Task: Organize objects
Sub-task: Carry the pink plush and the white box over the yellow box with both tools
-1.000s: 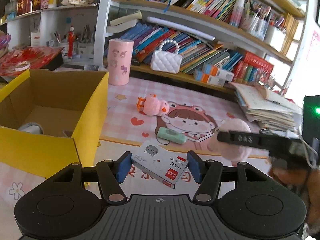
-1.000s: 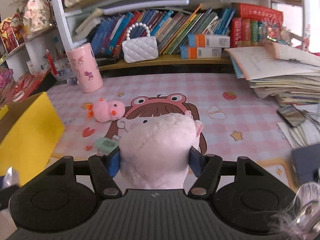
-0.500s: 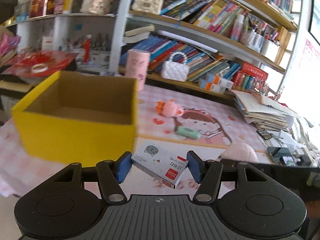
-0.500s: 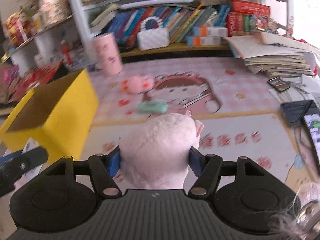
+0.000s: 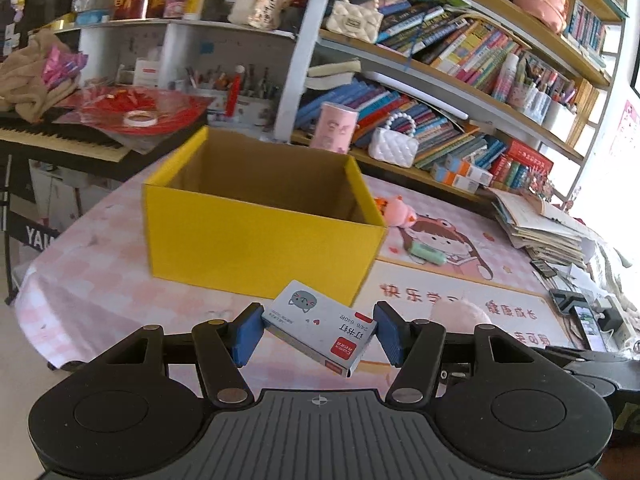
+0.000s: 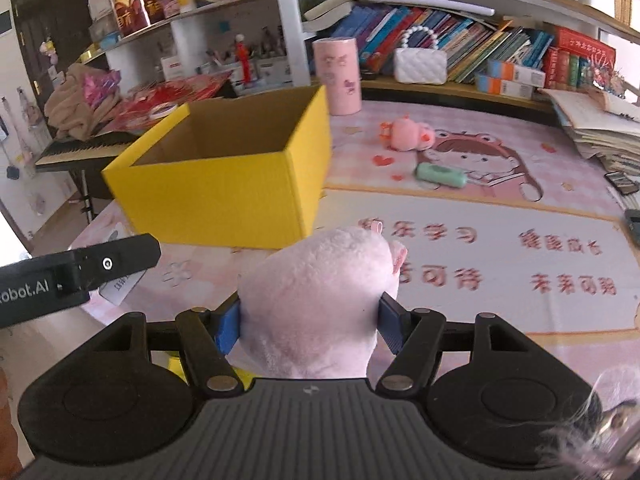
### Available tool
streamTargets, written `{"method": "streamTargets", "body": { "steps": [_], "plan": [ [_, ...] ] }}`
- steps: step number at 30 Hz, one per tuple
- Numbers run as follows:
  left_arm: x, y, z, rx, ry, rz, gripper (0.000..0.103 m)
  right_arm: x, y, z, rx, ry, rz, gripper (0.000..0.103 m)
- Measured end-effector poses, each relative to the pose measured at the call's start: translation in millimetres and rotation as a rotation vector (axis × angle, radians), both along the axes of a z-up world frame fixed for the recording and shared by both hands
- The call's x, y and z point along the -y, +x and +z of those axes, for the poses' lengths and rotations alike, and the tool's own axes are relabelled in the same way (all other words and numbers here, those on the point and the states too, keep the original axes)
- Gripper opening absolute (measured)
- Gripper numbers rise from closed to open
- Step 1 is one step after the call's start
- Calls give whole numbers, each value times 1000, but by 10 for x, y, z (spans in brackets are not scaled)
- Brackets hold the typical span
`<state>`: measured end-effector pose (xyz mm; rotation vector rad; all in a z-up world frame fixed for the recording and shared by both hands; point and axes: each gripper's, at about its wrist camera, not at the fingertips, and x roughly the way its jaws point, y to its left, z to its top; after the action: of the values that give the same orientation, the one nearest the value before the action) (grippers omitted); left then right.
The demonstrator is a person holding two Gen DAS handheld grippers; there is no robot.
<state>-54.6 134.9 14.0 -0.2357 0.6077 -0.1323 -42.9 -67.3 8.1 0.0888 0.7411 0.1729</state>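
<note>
One view only: gripped staple box (image 5: 320, 326).

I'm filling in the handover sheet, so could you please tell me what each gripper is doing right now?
Left gripper: closed on the staples box.
Right gripper: closed on the pink plush toy.

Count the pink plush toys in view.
2: pale pink plush held in the right gripper; small pink plush lying on the mat beyond the yellow box. Box interior partly hidden.
</note>
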Motion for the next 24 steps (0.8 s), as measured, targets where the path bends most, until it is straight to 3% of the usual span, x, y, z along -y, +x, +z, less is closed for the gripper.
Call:
{"method": "streamTargets", "body": {
  "steps": [16,24],
  "plan": [
    [-548,-179,82,56,-22,46,59,-703,-72,109,30,-30,92,65],
    [-734,-90,179,92,-21,55,59,-872,-21,197,69,-42,93,65]
  ]
}}
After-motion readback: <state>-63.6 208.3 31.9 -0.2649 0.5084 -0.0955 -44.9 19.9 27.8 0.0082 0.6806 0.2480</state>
